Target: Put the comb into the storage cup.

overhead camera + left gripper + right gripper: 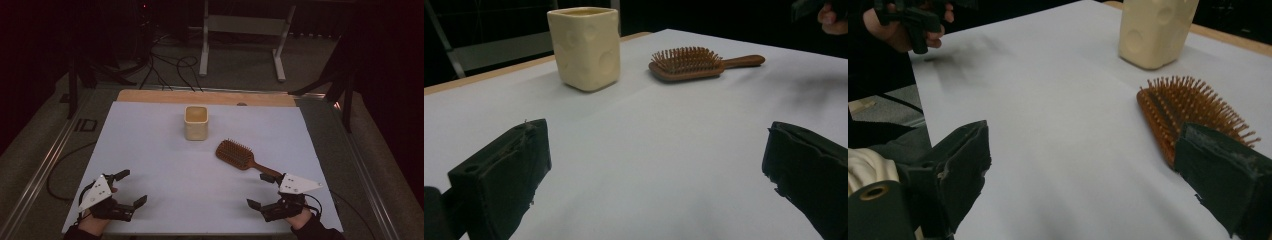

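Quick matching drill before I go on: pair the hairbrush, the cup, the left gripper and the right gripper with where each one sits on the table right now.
Things:
1. hairbrush
2. cup
3. left gripper
4. right gripper

Places:
A. near-left corner of the white sheet, open, nothing between its fingers
B. standing upright toward the far middle
C. lying bristles-up, right of centre, handle toward the near right
D. near right, open, beside the end of the brush handle

Pairs: 1-C, 2-B, 3-A, 4-D

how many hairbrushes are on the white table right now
1. The wooden hairbrush lies bristles up to the right of the cream cup, its handle pointing toward the right gripper. No other brush is visible.
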Tool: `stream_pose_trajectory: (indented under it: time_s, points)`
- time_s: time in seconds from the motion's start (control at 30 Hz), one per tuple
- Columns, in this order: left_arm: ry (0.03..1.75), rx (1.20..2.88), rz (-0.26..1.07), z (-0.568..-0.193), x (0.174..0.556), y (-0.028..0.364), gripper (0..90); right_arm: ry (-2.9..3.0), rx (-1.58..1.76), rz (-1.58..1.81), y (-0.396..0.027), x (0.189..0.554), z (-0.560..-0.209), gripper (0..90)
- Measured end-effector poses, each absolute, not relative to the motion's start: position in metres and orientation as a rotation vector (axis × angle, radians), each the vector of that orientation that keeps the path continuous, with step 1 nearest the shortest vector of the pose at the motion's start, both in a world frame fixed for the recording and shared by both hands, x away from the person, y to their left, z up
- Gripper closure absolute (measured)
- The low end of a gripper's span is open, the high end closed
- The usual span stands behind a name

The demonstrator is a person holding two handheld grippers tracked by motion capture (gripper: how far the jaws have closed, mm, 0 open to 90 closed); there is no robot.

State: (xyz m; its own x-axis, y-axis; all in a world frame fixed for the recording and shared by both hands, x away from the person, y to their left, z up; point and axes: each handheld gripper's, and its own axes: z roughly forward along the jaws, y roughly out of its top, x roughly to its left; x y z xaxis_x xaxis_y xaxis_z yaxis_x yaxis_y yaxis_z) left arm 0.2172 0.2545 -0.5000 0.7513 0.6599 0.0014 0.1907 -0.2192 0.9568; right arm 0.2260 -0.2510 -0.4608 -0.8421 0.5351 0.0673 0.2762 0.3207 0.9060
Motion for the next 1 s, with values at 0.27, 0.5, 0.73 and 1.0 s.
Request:
stream_pose_trajectory:
  time_s: [0.27,0.5,0.73,1.0]
  points:
    - [0.669,1.774,0.496,-0.500,0.217,0.255,0.1,2.332,0.714,1.513,-0.251,0.226,-0.448,7.8]
    - [0.670,1.773,0.491,-0.500,0.218,0.254,0.1,2.314,0.700,1.502,-0.254,0.230,-0.437,7.9]
    - [0.668,1.777,0.490,-0.500,0.218,0.254,0.0,2.299,0.691,1.478,-0.258,0.237,-0.425,8.1]
    - [0.666,1.779,0.490,-0.501,0.217,0.253,0.1,2.301,0.705,1.455,-0.260,0.247,-0.421,8.2]
